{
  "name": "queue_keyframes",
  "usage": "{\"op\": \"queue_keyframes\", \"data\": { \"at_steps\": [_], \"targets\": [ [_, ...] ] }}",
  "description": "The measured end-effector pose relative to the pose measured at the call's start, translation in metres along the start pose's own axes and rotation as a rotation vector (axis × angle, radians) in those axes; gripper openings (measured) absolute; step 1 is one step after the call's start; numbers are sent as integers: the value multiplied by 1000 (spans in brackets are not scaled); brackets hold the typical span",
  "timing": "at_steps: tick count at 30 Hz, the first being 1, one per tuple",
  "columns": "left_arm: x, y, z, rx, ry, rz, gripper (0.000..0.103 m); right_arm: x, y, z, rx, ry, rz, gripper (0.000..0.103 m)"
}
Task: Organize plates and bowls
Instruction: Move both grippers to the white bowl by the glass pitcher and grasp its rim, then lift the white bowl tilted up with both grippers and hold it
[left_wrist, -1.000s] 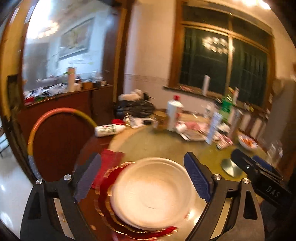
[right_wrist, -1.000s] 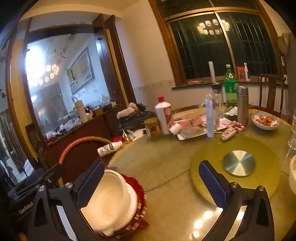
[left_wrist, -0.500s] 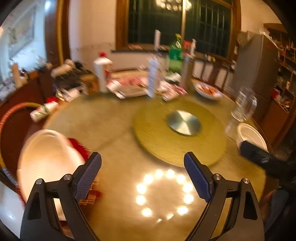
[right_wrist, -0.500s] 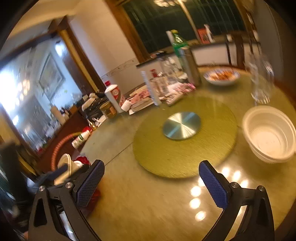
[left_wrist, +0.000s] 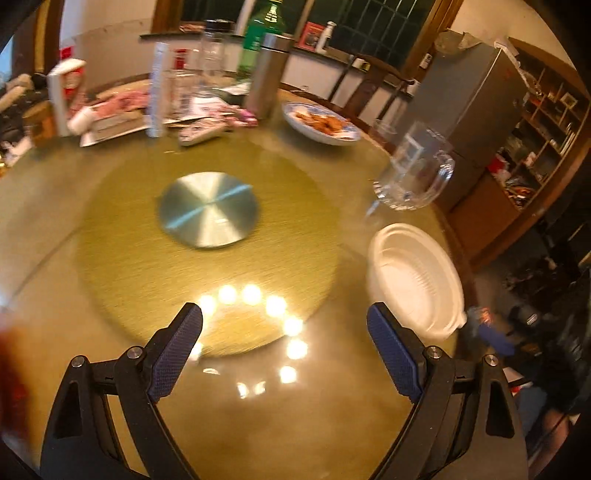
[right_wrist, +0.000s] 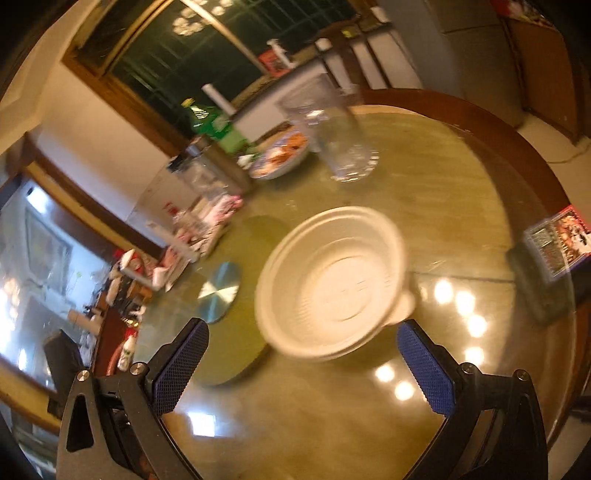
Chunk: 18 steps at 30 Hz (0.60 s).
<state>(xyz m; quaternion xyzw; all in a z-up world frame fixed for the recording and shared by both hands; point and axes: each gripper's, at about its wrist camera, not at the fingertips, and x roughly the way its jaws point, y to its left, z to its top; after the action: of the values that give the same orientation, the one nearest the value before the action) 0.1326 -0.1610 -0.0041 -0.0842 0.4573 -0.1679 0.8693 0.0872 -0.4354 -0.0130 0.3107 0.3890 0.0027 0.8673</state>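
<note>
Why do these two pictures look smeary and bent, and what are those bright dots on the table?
Left wrist view: motion blur smears the metal disc and glass mug; the ring of dots is lamp glare on the glossy table. Right wrist view: the white bowl is blurred, and more glare spots show beside it. Both views: the fisheye lens curves the edges, with dark corners.

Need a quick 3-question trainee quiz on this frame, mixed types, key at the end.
1. True or false: the right gripper is shut on the white bowl.
2. What stands just beyond the bowl, at the table edge? A) glass mug B) red plate C) kettle
3. Fill in: the left gripper hangs open over the ___ table.

Key: 1 false, its jaws are open and short of the bowl. 2 A, the glass mug. 3 bare.
</note>
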Motion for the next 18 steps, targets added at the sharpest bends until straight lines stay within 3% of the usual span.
{"op": "queue_keyframes", "data": {
  "at_steps": [4, 8, 12, 13, 14, 15, 16, 18],
  "targets": [
    [21, -34, 11, 7, 19, -51, 91, 14, -16, 15, 19, 10, -44, 95],
    [42, -60, 11, 58, 16, -41, 91, 26, -34, 26, 84, 16, -68, 84],
    [69, -65, 12, 45, 54, -11, 90, 42, -44, 28, 105, 43, -95, 77],
    [74, -67, 11, 67, 54, 10, 80, 47, -46, 27, 108, 46, -108, 68],
    [79, -73, 9, 134, 64, 38, 30, 52, -48, 27, 107, 54, -123, 29],
    [80, -76, 7, 173, 72, 7, 13, 57, -49, 26, 109, 77, -98, 16],
    [75, -77, 5, 200, 56, 32, 12, 59, -47, 25, 108, 90, -69, 14],
    [63, -70, 2, 206, 22, 55, 12, 54, -30, 20, 45, 64, -97, 13]
  ]
}}
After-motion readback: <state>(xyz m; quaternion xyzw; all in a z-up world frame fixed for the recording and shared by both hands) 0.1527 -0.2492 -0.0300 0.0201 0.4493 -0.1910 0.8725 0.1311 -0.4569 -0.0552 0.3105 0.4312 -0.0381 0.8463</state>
